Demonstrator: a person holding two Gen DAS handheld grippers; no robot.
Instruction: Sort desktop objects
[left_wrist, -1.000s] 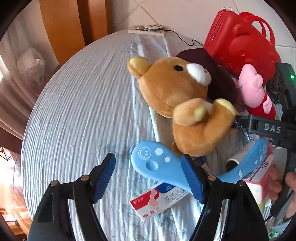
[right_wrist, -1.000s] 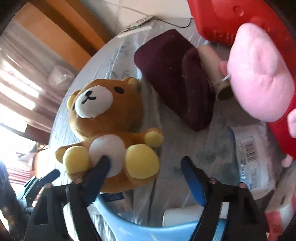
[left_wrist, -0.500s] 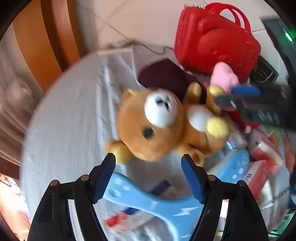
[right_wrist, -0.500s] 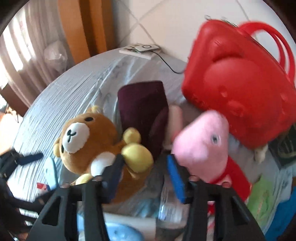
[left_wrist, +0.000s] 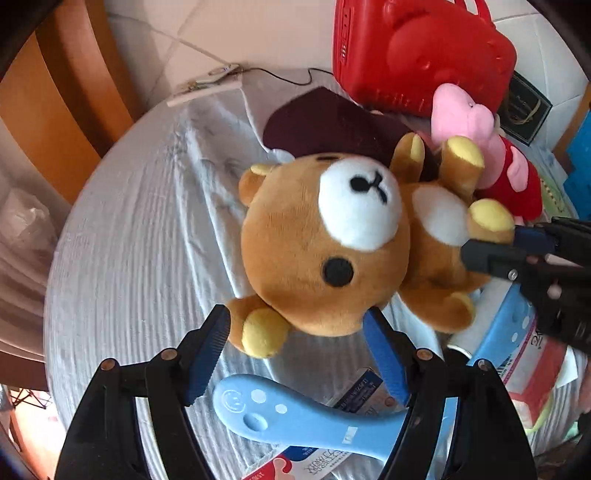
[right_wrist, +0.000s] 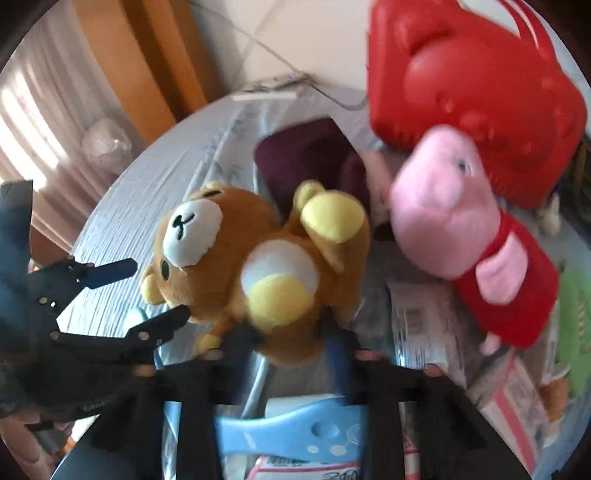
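Little of the sorting appeared done: the bear (left_wrist: 325, 243) was held off the cloth at its lower body by the right gripper (right_wrist: 288, 343), whose jaws were closing on it, while the left gripper (left_wrist: 295, 354) stood released with its jaws spread under the bear's head, gripping nothing. Left unsorted, from left to right, were a blue paddle (left_wrist: 295, 417), a maroon pouch (left_wrist: 325, 125), a pink pig (left_wrist: 480, 147), a red case (left_wrist: 417, 51) and boxes (left_wrist: 532, 380). A round table under a pale ribbed cloth (left_wrist: 140, 229) was seen, with wooden panelling (left_wrist: 62, 110) at the left and a tiled wall (left_wrist: 229, 33) behind.
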